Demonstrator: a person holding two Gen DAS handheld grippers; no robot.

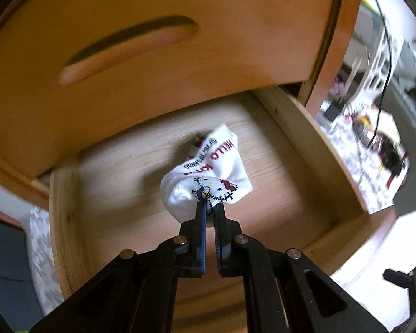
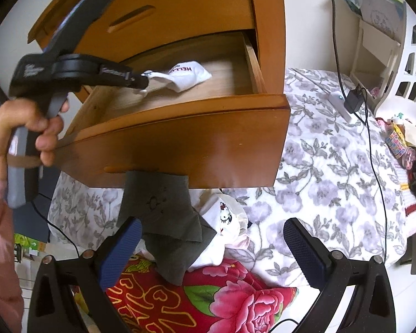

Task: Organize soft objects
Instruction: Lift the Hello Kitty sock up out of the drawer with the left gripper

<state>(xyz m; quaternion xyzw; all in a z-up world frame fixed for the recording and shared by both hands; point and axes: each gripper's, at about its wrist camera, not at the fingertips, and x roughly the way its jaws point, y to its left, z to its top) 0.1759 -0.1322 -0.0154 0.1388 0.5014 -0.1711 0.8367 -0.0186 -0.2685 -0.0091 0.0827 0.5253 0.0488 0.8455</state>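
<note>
The left gripper (image 1: 210,206), a black two-finger tool with blue ribbed pads, had its jaws pinched almost together on a fold of a small white cotton sock printed with a cartoon cat and red lettering (image 1: 208,177), the cloth bunched just past the fingertips. That sock hung over the pale bare wood floor of the open wooden drawer (image 1: 130,172) of an orange-brown chest, and in the right wrist view its far end (image 2: 190,76) seemed to lie on or just above the drawer floor (the blur made contact hard to judge). The sock's long axis ran away from the left gripper toward the back right corner of the drawer, so a release there would probably drop it inside, well within the drawer walls. A person's hand (image 2: 27,136) gripped the left tool's handle at the drawer's left front corner. The right gripper (image 2: 212,252) stood wide apart with nothing between its blue pads, held low in front of the drawer over a heap of soft things: a dark grey cloth (image 2: 166,222) nearest its left pad, a second white item with a cartoon cat face (image 2: 224,219) beside it, and a red floral fabric (image 2: 230,299) below. The right hand looked nearer to that heap. What lay under the grey cloth was hidden, and the drawer's back stayed in shadow.
</note>
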